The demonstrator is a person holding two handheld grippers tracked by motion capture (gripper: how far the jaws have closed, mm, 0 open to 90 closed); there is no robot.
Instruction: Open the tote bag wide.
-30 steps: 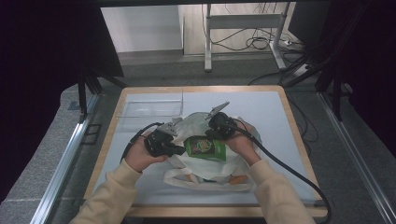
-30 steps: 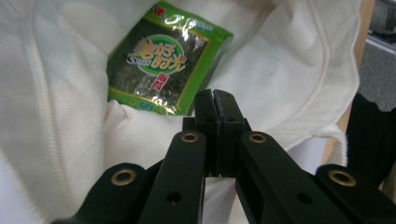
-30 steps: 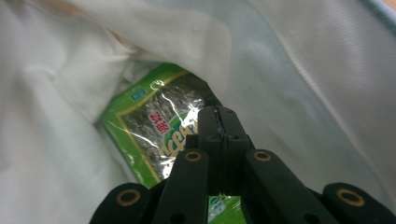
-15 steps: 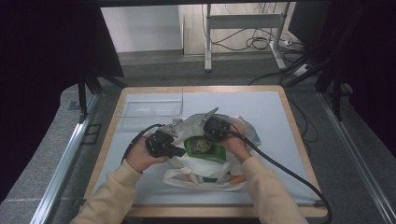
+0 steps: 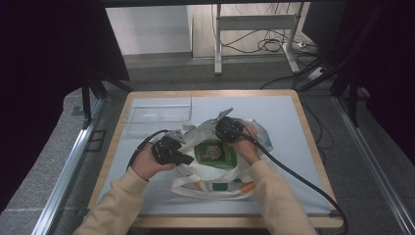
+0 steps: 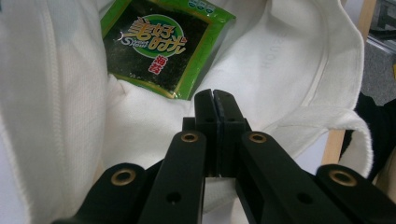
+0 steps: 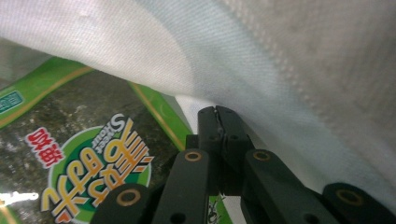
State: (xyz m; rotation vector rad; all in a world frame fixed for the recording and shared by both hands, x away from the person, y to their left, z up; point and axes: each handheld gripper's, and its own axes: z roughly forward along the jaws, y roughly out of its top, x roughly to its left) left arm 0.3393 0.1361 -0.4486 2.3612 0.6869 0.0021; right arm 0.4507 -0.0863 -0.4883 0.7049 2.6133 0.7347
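A white cloth tote bag (image 5: 215,172) lies open in the middle of the table, with a green seaweed snack packet (image 5: 214,152) inside it. My left gripper (image 5: 188,160) rests at the bag's left edge, jaws shut and pointing into the opening. In the left gripper view its shut tips (image 6: 214,95) hover over the white fabric (image 6: 289,56), just below the packet (image 6: 159,46). My right gripper (image 5: 221,142) dips in from the bag's far edge. Its shut tips (image 7: 215,111) sit under a fold of fabric (image 7: 261,56), right beside the packet (image 7: 79,154). Nothing shows between either pair of jaws.
A clear plastic tray (image 5: 159,115) stands at the back left of the table's grey mat (image 5: 288,122). The bag's handles (image 5: 210,188) trail toward the person. Black cables run from both grippers across the mat.
The right hand has sunk and shifted left, deeper into the bag's mouth near the packet. The left hand has stayed put.
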